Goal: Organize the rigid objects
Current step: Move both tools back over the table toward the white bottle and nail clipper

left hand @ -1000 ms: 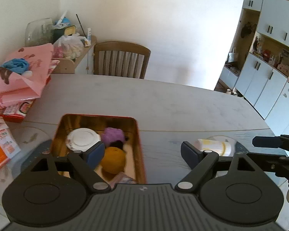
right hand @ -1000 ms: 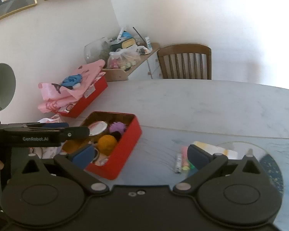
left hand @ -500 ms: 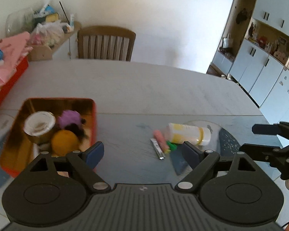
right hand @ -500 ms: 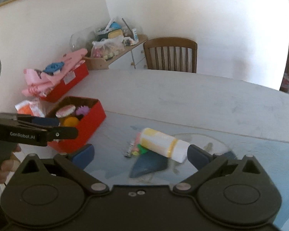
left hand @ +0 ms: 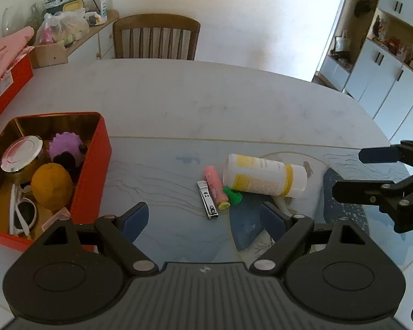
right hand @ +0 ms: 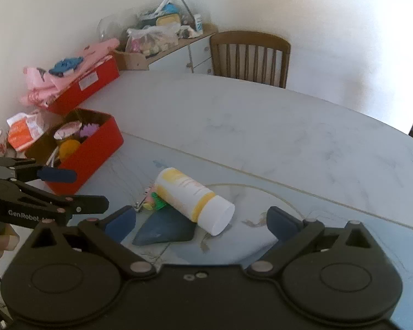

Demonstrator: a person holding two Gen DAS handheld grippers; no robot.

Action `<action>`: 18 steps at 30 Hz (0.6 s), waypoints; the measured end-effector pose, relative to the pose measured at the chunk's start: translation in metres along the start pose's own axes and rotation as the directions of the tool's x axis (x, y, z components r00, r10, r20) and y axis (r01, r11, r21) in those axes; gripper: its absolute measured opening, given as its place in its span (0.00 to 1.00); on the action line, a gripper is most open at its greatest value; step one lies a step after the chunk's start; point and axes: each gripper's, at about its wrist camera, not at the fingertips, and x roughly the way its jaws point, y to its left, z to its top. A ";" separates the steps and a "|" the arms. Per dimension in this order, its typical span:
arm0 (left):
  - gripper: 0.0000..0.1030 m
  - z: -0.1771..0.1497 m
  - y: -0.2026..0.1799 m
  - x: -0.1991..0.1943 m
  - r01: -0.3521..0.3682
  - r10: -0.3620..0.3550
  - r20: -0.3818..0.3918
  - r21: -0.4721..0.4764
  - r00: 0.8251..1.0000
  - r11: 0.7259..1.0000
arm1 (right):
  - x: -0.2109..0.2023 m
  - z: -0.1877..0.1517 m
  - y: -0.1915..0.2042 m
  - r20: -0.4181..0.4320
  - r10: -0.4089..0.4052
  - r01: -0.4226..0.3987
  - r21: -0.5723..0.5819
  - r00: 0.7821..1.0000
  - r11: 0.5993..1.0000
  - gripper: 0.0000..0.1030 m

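**Pale bench, small things loose near its near edge**

Pale and marbled, the bench (left hand: 206,101) runs back to a chair (left hand: 155,40) at its far edge, and the wide far half is bare. A red tin (left hand: 92,170) stands toward the left edge, holding a jar (left hand: 20,154), a purple ball (left hand: 64,145), an orange (left hand: 51,187) and white sunglasses (left hand: 22,214).

The left tool (left hand: 203,217) hangs over the near edge with its jaws spread wide and nothing between them. Just beyond its tips lie the loose things: a nail clipper (left hand: 208,199), a pink tube (left hand: 216,185) touching it on the right, a green piece (left hand: 232,194), then a white bottle (left hand: 264,176) with yellow bands. Clipper and tube lie flat, side by side, long axes running from the near edge toward the far one, tilted a little left at the far end. The bottle lies on its side, long axis across the bench, cap toward the right edge and base toward the tin.

The right tool (right hand: 201,220) is spread too, empty, with the bottle's cap end just ahead of its gap. It shows from the left view at the right edge, beside the bottle's cap.

Between tin and clipper the bench is bare, and right of the bottle it stays clear to the right edge.
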 end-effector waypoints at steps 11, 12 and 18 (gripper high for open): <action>0.85 -0.001 -0.004 0.033 -0.065 0.063 -0.030 -0.076 0.998 0.995 | 0.039 0.010 -0.010 -0.075 0.031 -0.039 -0.117 0.997 0.992 0.89; 0.85 -0.002 -0.005 0.036 -0.074 0.072 -0.029 -0.077 0.997 0.994 | 0.042 0.010 -0.010 -0.084 0.032 -0.042 -0.125 0.996 0.991 0.87; 0.85 -0.008 -0.007 0.050 -0.121 0.118 -0.054 -0.043 0.991 0.992 | 0.055 0.010 -0.010 -0.111 0.043 -0.063 -0.186 0.993 0.981 0.80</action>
